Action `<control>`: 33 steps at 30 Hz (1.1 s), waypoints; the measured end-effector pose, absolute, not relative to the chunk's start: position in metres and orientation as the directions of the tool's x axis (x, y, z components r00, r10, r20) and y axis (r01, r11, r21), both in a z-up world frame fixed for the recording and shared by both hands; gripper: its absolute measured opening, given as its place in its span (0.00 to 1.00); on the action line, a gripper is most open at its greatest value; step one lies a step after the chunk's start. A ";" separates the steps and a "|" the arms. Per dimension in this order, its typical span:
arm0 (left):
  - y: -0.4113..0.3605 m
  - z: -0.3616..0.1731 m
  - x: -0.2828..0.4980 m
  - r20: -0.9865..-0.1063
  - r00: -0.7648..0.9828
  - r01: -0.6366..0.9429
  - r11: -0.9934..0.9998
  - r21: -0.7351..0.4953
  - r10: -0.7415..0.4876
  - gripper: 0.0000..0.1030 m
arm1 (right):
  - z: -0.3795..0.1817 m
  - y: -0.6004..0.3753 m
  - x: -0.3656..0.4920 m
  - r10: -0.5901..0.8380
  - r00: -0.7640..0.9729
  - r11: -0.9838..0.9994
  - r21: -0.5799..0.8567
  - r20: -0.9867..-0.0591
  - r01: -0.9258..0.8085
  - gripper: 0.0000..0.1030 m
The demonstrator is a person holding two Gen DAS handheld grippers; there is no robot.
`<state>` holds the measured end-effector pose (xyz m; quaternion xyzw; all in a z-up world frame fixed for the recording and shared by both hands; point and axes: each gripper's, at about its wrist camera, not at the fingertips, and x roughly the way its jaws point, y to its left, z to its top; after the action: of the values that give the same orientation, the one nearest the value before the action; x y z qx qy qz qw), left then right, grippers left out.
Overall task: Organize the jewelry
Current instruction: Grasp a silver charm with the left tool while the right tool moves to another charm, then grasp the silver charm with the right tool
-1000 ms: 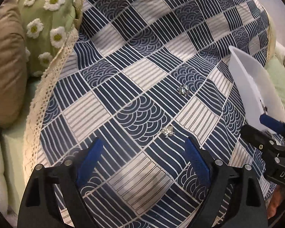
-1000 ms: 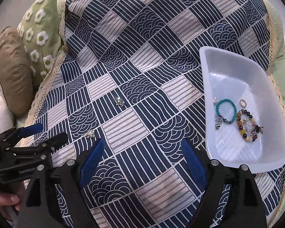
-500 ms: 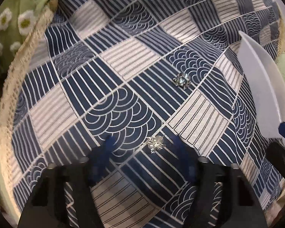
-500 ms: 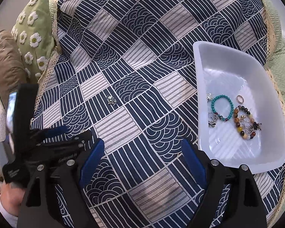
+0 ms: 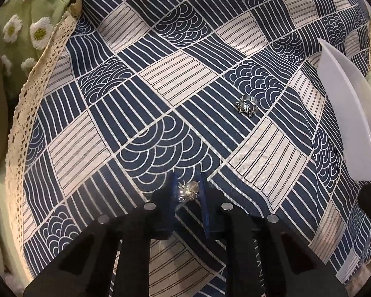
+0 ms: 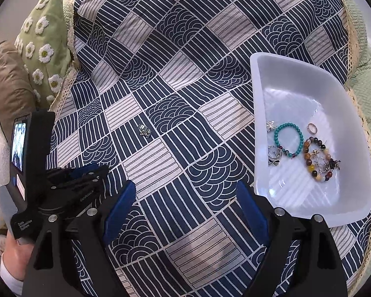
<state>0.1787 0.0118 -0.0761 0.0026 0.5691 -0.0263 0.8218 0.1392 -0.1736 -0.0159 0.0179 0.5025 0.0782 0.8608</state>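
My left gripper (image 5: 187, 185) has closed around a small silver flower-shaped jewel (image 5: 187, 190) lying on the blue patterned cloth (image 5: 160, 113); its blue fingers (image 5: 171, 193) sit on either side of it. A silver star ring (image 5: 246, 104) lies further ahead to the right, also in the right wrist view (image 6: 145, 130). My right gripper (image 6: 185, 198) is open and empty above the cloth. The white tray (image 6: 296, 74) holds a turquoise bracelet (image 6: 289, 140), a brown bead bracelet (image 6: 314, 158), a ring (image 6: 312, 128) and small charms. The left gripper shows at left in the right wrist view (image 6: 86, 173).
A green daisy cushion (image 6: 44, 49) and a brown cushion (image 6: 5, 84) lie at the left beyond the cloth's lace edge (image 5: 24, 99). Green bedding (image 6: 366, 86) lies right of the tray. The tray's rim (image 5: 346, 104) stands at the right in the left wrist view.
My left gripper has moved down and forward to the silver flower jewel and its fingers have closed in on it. The right gripper has stayed open and shifted slightly.
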 end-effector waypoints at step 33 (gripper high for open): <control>0.098 -0.042 0.165 -0.924 0.363 0.051 0.993 -0.108 -0.120 0.16 | -0.089 -0.059 0.240 0.090 0.442 0.975 -0.011 -0.892 -0.221 0.25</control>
<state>0.1654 0.0985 -0.0418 -0.0304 0.5619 -0.0518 0.8250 0.2403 -0.0594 -0.0893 -0.0627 0.5202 0.0917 0.8468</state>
